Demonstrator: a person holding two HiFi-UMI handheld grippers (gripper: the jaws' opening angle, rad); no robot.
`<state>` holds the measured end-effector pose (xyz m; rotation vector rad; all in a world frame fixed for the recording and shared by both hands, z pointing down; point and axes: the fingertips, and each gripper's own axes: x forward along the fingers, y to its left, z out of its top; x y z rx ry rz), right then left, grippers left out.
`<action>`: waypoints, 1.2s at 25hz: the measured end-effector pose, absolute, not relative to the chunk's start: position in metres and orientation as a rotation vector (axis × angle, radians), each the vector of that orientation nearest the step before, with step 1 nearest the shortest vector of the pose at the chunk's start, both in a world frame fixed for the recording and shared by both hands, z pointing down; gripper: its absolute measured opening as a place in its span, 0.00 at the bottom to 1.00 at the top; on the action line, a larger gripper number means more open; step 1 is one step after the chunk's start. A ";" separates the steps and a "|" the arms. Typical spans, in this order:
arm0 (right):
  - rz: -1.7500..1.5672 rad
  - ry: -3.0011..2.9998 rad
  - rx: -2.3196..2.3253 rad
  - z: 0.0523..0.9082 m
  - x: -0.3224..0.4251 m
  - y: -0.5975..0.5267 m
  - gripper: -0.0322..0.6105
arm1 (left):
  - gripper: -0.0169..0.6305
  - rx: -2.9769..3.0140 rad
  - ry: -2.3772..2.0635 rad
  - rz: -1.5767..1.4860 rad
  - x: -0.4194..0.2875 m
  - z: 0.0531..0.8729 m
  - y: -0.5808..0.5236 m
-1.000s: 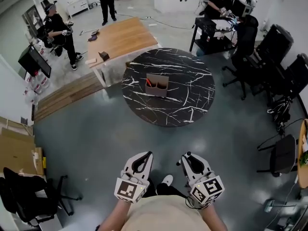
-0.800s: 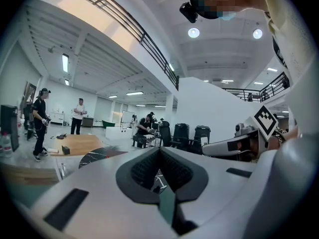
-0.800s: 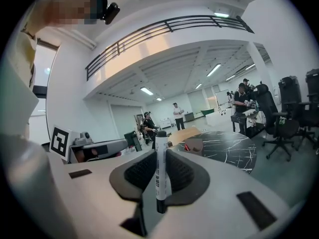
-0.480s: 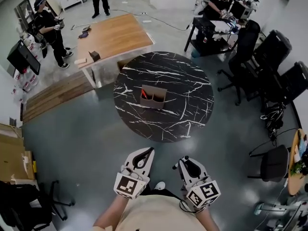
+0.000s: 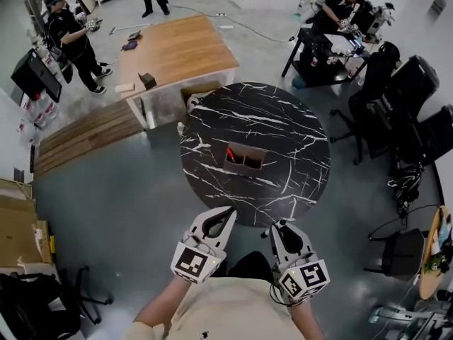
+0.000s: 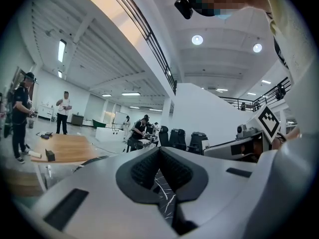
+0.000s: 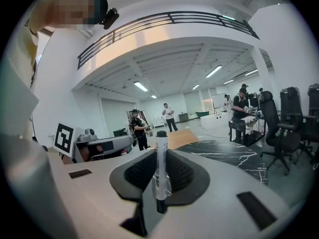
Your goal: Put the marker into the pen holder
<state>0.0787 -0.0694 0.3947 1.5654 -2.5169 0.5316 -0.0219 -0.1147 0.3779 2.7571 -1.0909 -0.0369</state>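
Observation:
A brown cardboard pen holder (image 5: 245,159) stands near the middle of the round black marble table (image 5: 283,126), with something red in its left compartment. Both grippers hover at the table's near edge, short of the holder. My right gripper (image 5: 277,228) is shut on a white marker with a black cap (image 7: 161,166), which stands upright between the jaws in the right gripper view. My left gripper (image 5: 225,216) is shut, its dark pads (image 6: 144,169) meeting with nothing between them. The table (image 7: 224,151) lies ahead of the right gripper (image 7: 160,156).
A wooden table (image 5: 177,52) stands behind the round one, and wooden boards (image 5: 85,137) lie on the floor at the left. Black office chairs (image 5: 417,112) line the right side. Several people stand at the back. Cardboard (image 5: 21,225) and a chair (image 5: 42,303) are at the left.
The round table and the pen holder have come nearer to both grippers as the person has stepped forward. The grippers now reach the table's near edge. Both stay shut.

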 end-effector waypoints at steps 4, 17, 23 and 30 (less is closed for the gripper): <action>0.512 -2.539 1.522 0.391 0.067 -0.107 0.17 | 0.04 2.731 -1.142 -0.096 -0.034 0.376 -0.143; 0.493 -2.645 1.307 0.399 0.094 -0.234 0.17 | 0.04 2.610 -1.376 -0.025 -0.026 0.387 -0.228; 0.475 -2.694 1.200 0.415 0.118 -0.282 0.17 | 0.04 2.584 -1.490 0.054 0.001 0.397 -0.252; 0.532 -2.656 1.208 0.444 0.122 -0.320 0.17 | 0.04 2.480 -1.515 0.132 -0.001 0.429 -0.272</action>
